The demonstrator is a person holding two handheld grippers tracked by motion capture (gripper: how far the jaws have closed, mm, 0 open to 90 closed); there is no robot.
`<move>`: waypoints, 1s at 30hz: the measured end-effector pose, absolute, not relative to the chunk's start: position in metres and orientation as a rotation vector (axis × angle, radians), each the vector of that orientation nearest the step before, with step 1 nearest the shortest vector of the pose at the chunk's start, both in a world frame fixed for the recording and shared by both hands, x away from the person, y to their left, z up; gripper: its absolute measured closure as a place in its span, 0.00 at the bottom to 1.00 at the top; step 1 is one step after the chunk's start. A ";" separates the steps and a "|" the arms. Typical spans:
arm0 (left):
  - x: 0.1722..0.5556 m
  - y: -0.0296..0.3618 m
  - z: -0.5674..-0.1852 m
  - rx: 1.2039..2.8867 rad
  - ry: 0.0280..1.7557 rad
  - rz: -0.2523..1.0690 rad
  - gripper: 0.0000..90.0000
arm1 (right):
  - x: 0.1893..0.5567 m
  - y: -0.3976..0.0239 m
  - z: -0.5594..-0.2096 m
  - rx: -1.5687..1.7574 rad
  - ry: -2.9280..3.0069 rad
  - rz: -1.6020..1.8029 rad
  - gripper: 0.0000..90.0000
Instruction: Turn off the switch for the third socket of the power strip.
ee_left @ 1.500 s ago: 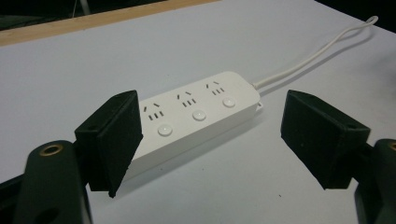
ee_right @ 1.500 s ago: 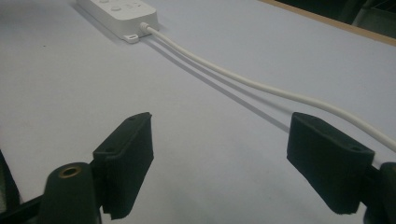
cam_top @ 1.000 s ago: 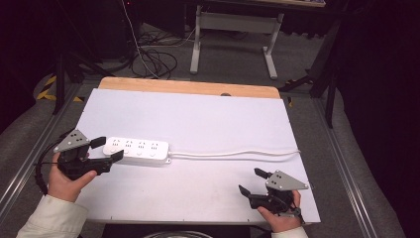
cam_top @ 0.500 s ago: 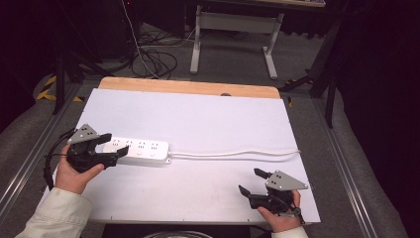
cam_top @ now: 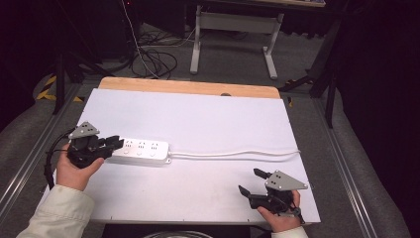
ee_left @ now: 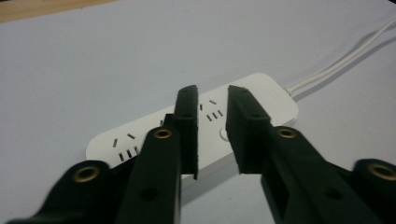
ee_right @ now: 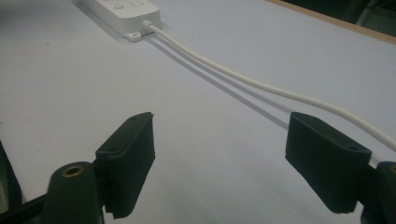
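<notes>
A white power strip (cam_top: 141, 150) lies flat on the left half of the white table top (cam_top: 213, 114). Its white cable (cam_top: 237, 153) runs right toward the table's right edge. My left gripper (cam_top: 115, 144) sits at the strip's left end. In the left gripper view its jaws hover just over the power strip (ee_left: 275, 100) with a narrow gap, and my left gripper (ee_left: 212, 95) holds nothing. My right gripper (cam_top: 248, 180) rests near the front right corner, wide open and empty. The right gripper view shows my right gripper (ee_right: 219, 126) facing the cable (ee_right: 261, 84) and the strip's end (ee_right: 122, 11).
A wooden strip (cam_top: 188, 88) borders the table's far edge. Metal rails run along both sides of the table. Beyond it stand a grey table frame (cam_top: 233, 25) and loose black cables (cam_top: 153, 59) on the floor.
My left gripper has moved right and forward onto the strip's left end, and its jaws have narrowed. The right gripper has stayed in place.
</notes>
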State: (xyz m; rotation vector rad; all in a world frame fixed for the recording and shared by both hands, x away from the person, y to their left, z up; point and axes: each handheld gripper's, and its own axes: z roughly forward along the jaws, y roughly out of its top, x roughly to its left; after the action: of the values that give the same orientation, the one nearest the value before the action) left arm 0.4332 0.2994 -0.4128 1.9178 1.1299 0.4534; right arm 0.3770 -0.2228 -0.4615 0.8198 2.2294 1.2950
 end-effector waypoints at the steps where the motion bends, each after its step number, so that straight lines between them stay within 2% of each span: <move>1: 0.435 0.300 -0.413 1.926 1.139 0.465 0.87 | 0.377 -0.223 -0.462 0.820 2.229 1.295 0.27; 2: 0.436 0.300 -0.414 1.925 1.149 0.466 0.96 | 0.377 -0.223 -0.462 0.819 2.230 1.298 0.27; 3: 0.438 0.301 -0.415 1.929 1.160 0.461 1.00 | 0.377 -0.223 -0.462 0.819 2.230 1.296 0.27; 23: 0.460 0.291 -0.433 2.092 1.227 0.400 1.00 | 0.378 -0.222 -0.462 0.814 2.242 1.295 0.27; 30: 0.462 0.282 -0.438 2.177 1.190 0.450 1.00 | 0.378 -0.222 -0.462 0.813 2.243 1.294 0.27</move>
State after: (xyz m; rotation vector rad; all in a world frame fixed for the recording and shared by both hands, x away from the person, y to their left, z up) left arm 0.4618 0.2816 -0.4378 2.1771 1.1904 0.4498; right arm 0.3775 -0.2223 -0.4621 0.8130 2.2426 1.2944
